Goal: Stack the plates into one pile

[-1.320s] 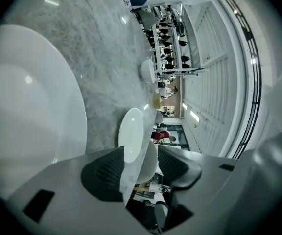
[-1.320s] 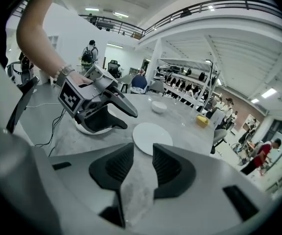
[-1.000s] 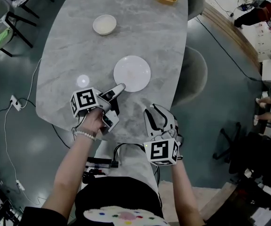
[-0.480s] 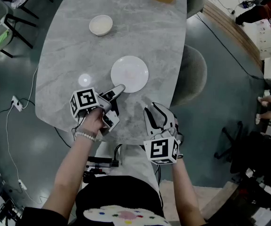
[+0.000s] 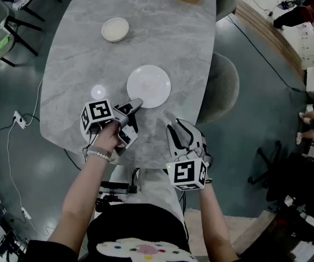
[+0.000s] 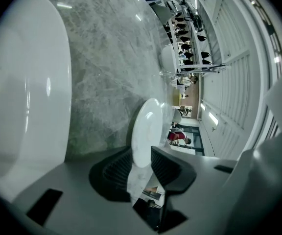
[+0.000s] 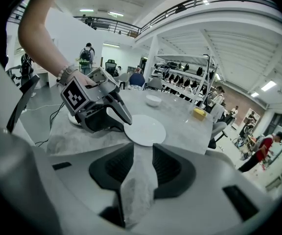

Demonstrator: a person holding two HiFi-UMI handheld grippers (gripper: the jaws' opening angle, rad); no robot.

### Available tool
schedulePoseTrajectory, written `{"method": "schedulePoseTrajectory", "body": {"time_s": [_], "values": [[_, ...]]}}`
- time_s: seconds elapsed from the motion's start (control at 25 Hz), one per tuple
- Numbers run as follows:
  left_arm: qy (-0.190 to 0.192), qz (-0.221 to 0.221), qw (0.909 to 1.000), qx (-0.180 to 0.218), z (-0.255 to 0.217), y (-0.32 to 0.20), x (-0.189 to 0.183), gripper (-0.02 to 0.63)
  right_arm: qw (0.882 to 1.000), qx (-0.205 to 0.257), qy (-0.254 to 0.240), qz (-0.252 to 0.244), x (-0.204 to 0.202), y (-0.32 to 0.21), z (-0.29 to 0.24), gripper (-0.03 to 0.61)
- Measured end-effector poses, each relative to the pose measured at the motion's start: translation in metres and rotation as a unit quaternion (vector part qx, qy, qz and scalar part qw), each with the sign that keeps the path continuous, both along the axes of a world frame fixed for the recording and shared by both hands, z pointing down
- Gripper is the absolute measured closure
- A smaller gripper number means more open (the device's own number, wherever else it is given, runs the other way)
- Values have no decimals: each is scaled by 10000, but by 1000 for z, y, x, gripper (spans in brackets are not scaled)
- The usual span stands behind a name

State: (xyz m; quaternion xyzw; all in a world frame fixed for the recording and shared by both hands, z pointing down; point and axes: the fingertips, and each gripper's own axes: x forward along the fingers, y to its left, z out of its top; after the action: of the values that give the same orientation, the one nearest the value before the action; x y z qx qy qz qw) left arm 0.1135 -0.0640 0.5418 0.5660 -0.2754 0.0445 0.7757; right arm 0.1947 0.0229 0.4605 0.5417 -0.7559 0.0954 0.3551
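Evidently to lift it for stacking, the left gripper, jaws just closing, pinches the round white ceramic plate by its rim; the right gripper hangs released.

**Right gripper view.** In the foreground we see the right gripper, its jaws apart, with only the grey marbled table showing between them. Just beyond the jaws a white plate lies flat on the table. From the left a person's forearm brings in the left gripper, which bears its marker cube. Its jaws have just been closing and take the plate's near rim between them, the upper finger lying on the rim. Farther back we note a white bowl and a yellow container, well apart. People stand in the hall behind.
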Motion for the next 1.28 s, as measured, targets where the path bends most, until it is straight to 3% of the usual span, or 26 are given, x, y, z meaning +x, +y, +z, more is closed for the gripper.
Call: {"method": "schedulePoseTrajectory", "body": {"time_s": [0.08, 0.28, 0.52, 0.76, 1.0, 1.28], "values": [[-18, 18, 10000, -31, 1, 1, -1, 533, 10000, -26, 5, 0, 1, 1, 2, 453], [-10, -28, 10000, 37, -3, -3, -1, 584, 9999, -96, 35, -35, 3, 3, 7, 453], [219, -144, 9994, 208, -20, -15, 2, 590, 9996, -136, 205, -159, 3, 4, 13, 451], [341, -145, 9988, 317, -35, -26, 10, 591, 9953, -50, 826, -502, 7, -10, 14, 452], [397, -165, 9986, 298, -38, -29, 12, 591, 9752, 127, 1850, -1209, 13, -42, 25, 451], [431, -187, 9985, 276, -39, -31, 12, 591, 9412, 236, 2768, -1921, 23, -79, 47, 448]]}}
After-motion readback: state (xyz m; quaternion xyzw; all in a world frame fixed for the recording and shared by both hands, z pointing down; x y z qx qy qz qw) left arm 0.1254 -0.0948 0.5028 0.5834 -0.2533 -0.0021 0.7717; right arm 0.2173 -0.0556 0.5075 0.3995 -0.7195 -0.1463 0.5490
